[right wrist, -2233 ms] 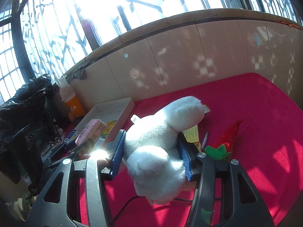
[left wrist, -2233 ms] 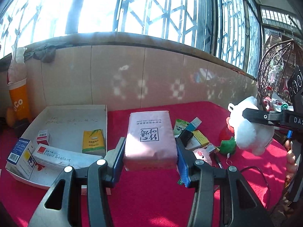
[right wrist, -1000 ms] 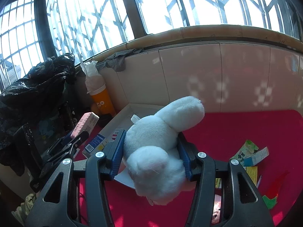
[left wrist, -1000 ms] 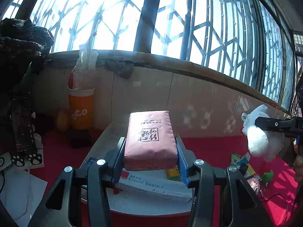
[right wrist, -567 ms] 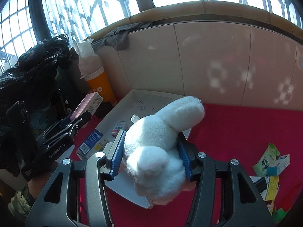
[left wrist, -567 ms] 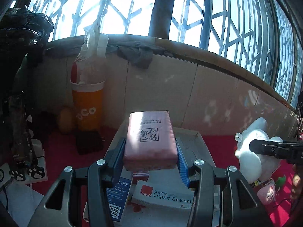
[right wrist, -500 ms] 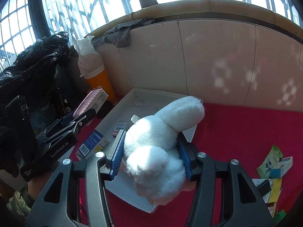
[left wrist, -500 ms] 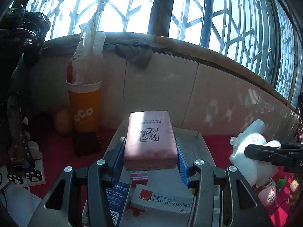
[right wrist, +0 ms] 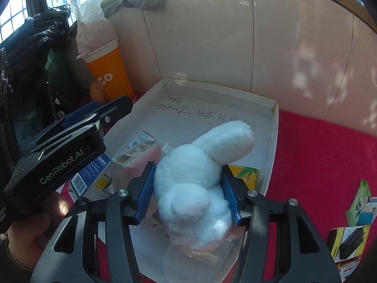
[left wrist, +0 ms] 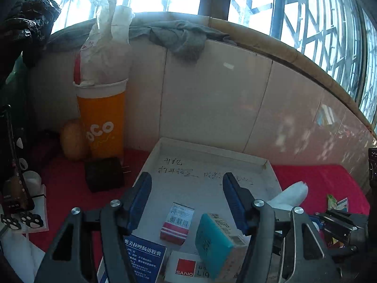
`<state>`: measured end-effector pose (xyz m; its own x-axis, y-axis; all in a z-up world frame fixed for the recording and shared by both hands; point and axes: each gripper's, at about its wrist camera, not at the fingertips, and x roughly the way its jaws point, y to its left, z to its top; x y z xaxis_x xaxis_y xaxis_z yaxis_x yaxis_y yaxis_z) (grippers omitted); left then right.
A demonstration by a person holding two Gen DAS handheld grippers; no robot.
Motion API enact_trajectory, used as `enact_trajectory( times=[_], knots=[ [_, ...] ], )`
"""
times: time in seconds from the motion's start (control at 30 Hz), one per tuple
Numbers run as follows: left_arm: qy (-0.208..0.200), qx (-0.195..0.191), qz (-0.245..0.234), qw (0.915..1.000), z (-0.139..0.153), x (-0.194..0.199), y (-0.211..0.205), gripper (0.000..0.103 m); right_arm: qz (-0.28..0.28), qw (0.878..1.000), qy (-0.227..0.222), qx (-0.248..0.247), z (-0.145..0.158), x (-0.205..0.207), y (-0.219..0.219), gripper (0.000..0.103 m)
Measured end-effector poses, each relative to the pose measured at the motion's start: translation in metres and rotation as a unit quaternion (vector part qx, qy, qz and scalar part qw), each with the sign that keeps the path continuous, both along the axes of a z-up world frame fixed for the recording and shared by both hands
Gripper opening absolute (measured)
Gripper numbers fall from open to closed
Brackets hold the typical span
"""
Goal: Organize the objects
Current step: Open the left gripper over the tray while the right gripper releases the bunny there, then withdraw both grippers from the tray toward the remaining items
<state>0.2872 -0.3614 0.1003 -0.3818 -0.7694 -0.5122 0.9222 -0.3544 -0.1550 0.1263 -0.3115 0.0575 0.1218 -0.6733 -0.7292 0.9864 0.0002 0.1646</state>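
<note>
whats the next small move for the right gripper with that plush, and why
Probably lower it a little and open. The right gripper is shut on the white plush rabbit, which hangs over the white tray. The left gripper is open, and the pink tissue pack lies in the tray.

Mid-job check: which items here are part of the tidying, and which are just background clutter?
Part of the job:
white tray
plush rabbit, held in the right claw
pink pack, in the tray, released by the open left claw
loose boxes on the red cloth

Just lying about:
orange cup
black charger
grey rag
</note>
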Motion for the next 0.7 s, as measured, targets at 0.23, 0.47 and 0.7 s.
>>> enact_trajectory(
  times=[0.23, 0.47, 0.7],
  knots=[
    [0.008, -0.044, 0.052, 0.9976, 0.017, 0.009, 0.020, 0.103, -0.004, 0.999, -0.002, -0.040, 0.014, -0.001, 0.014, 0.101],
    [0.063, -0.105, 0.056, 0.9910, 0.049, 0.016, 0.069, 0.103, -0.023, 0.996, -0.008, -0.082, 0.034, -0.015, 0.056, 0.103],
    [0.125, -0.122, 0.008, 0.9846, 0.073, 0.009, 0.115, 0.103, -0.049, 0.991, -0.037, -0.120, 0.048, -0.057, 0.129, 0.103]
  ],
)
